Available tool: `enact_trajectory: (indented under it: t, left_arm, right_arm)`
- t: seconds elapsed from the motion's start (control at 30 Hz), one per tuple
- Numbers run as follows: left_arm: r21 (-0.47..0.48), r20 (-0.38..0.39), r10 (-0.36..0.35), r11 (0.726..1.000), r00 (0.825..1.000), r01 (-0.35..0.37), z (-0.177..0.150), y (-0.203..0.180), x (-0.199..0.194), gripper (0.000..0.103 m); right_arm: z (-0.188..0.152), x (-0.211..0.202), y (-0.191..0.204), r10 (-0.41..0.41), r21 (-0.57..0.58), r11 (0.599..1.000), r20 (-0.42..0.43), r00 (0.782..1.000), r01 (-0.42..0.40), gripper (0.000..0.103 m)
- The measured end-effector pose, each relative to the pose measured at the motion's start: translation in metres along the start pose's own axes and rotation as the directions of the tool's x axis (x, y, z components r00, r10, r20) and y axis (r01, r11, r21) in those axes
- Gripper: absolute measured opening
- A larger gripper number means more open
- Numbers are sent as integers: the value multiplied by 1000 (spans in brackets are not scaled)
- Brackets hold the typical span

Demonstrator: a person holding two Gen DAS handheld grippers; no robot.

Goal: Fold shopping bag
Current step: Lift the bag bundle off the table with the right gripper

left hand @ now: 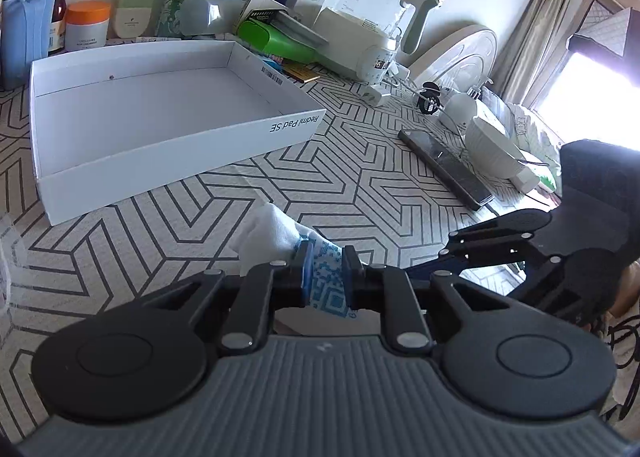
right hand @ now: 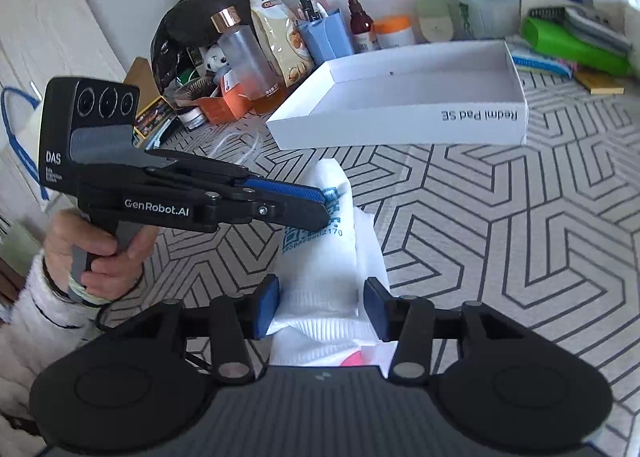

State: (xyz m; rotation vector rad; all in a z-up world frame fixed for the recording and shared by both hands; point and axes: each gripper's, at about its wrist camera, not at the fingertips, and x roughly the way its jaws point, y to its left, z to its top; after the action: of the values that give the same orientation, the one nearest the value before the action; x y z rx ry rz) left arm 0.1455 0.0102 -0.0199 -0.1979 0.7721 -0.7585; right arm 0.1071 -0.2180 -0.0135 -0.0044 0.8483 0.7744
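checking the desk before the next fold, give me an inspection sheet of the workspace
surface: patterned tablecloth.
job's things: white shopping bag, bunched.
clutter: white box lid, kettle, phone, bowl, bottles at the wall.
grippers: left gripper shut on the bag; right gripper open, bag between its jaws, right pad clear of it.
cables: thin cord beside the bowl.
surroundings: curtain, bright window.
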Motion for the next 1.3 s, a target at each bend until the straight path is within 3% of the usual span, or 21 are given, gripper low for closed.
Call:
enact_trajectory:
  t: [0.1, 0.17, 0.3, 0.37, 0.43, 0.53, 0.67, 0.77, 0.8, 0.97, 1.1, 1.17, 1.3]
  left_arm:
    - [-8, -6, -10, 1000, 1000, 10, 1, 4, 1, 16]
    - [-9, -9, -14, 1000, 1000, 14, 2, 5, 1, 16]
    - [-11, -9, -13, 1000, 1000, 13, 2, 5, 1, 16]
    - [-4, -8, -11, 1000, 1000, 11, 2, 4, 0, 16]
    - [0, -8, -10, 1000, 1000, 10, 2, 4, 1, 16]
    - [-5, -11, -24, 1000, 1000, 24, 2, 7, 1, 16]
    - [-19, -15, -41, 999, 999, 41, 3, 11, 1, 16]
    - [-18, -14, -35, 999, 999, 35, 3, 10, 1, 16]
    - [-19, -13, -34, 999, 999, 34, 3, 9, 1, 16]
    - [-42, -14, -47, 998, 999, 46, 4, 12, 0, 16]
    - [-76, 7, -79, 994, 997, 79, 8, 20, -20, 17]
    - [-92, 70, -87, 991, 994, 93, 12, 29, -44, 17]
    - [-163, 206, -17, 985, 978, 51, 13, 59, -96, 20]
  right_arm:
    - [7, -5, 31, -125, -157, 980, 13, 992, 126, 59]
    - [8, -4, 56, -192, -306, 932, 42, 980, 196, 61]
    - [8, 19, 81, -233, -439, 875, -11, 972, 204, 64]
    - [8, 35, 89, -296, -499, 828, -3, 955, 255, 63]
    - [10, 46, 89, -340, -514, 806, 3, 940, 293, 64]
    - [19, 55, 79, -317, -447, 856, -60, 946, 258, 65]
    - [30, 59, 59, -272, -354, 910, -120, 955, 215, 76]
    - [35, 63, 33, -163, -221, 968, -181, 970, 122, 74]
    - [34, 64, 33, -156, -238, 965, -178, 972, 111, 73]
    - [22, 61, 40, -134, -266, 959, -126, 983, 97, 49]
    - [19, 58, 37, -108, -266, 960, -81, 991, 83, 43]
    - [19, 55, 30, -82, -220, 973, -66, 994, 66, 42]
    - [17, 53, 27, -66, -213, 976, -52, 996, 53, 42]
